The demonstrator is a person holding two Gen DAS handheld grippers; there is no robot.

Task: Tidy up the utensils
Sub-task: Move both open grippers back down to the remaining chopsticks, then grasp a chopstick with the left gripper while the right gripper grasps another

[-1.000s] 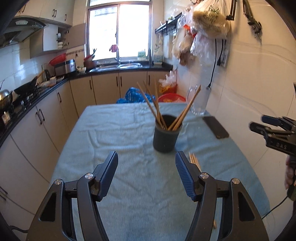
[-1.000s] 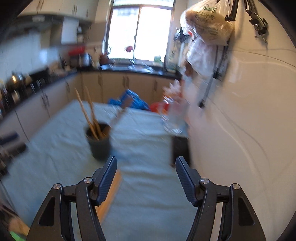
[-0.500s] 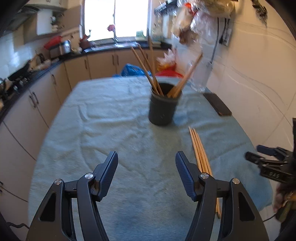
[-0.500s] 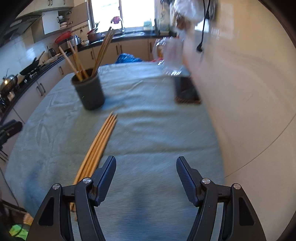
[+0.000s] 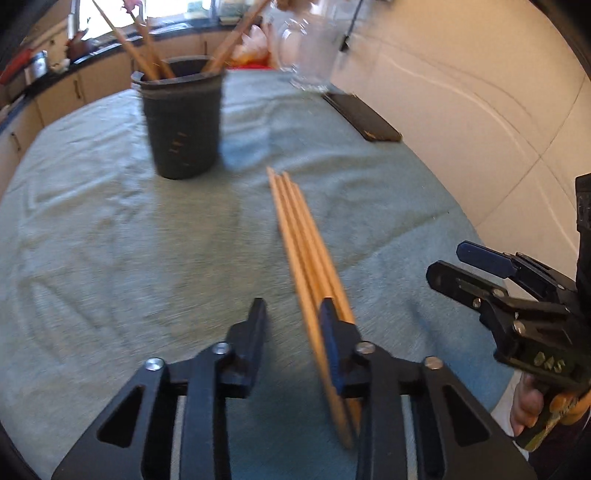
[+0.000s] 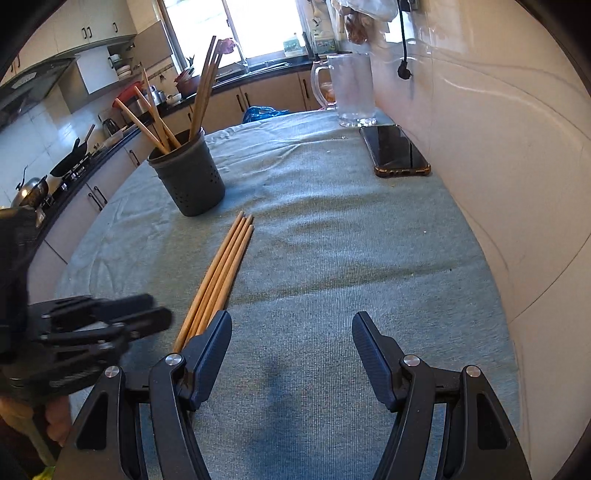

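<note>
Left tongs (image 5: 291,314): low over the tabletop, jaws closing, gap narrow; right finger (image 5: 330,334) overlapping the near end of the chopstick bundle, bare cloth between the jaws; contact not clear, view blurred.
Left tongs, other view (image 6: 147,310): dark and blurred at lower left, just beside the near ends of the chopsticks; hand (image 6: 59,421) gripping the handle below.
Right tongs (image 6: 291,332): spread wide, nothing but cloth between the jaws; left finger (image 6: 210,347) just beside the near end of the bundle, touching or not cannot tell.
Right tongs, other view (image 5: 465,266): at the right edge of the tabletop, apart from the chopsticks; fingers of a hand (image 5: 524,402) on the handle.
Loose chopsticks (image 6: 221,273): four wooden sticks, flat on the cloth, side by side and touching, tips toward the holder; near ends by both tongs.
Tabletop (image 6: 332,258): covered with a green-grey towel cloth, wrinkled.
Utensil holder (image 6: 188,177): dark perforated cup, upright, just beyond the tips of the loose sticks, not touching.
Chopsticks in holder (image 6: 201,96): several, leaning outward in different directions.
Phone (image 6: 397,149): black, flat, screen up, near the wall, well apart from the holder.
Glass pitcher (image 6: 349,90): clear, upright, just behind the phone at the far tabletop edge.
Background: kitchen cabinets, sink under a bright window (image 6: 258,26), wok on the stove at left.
</note>
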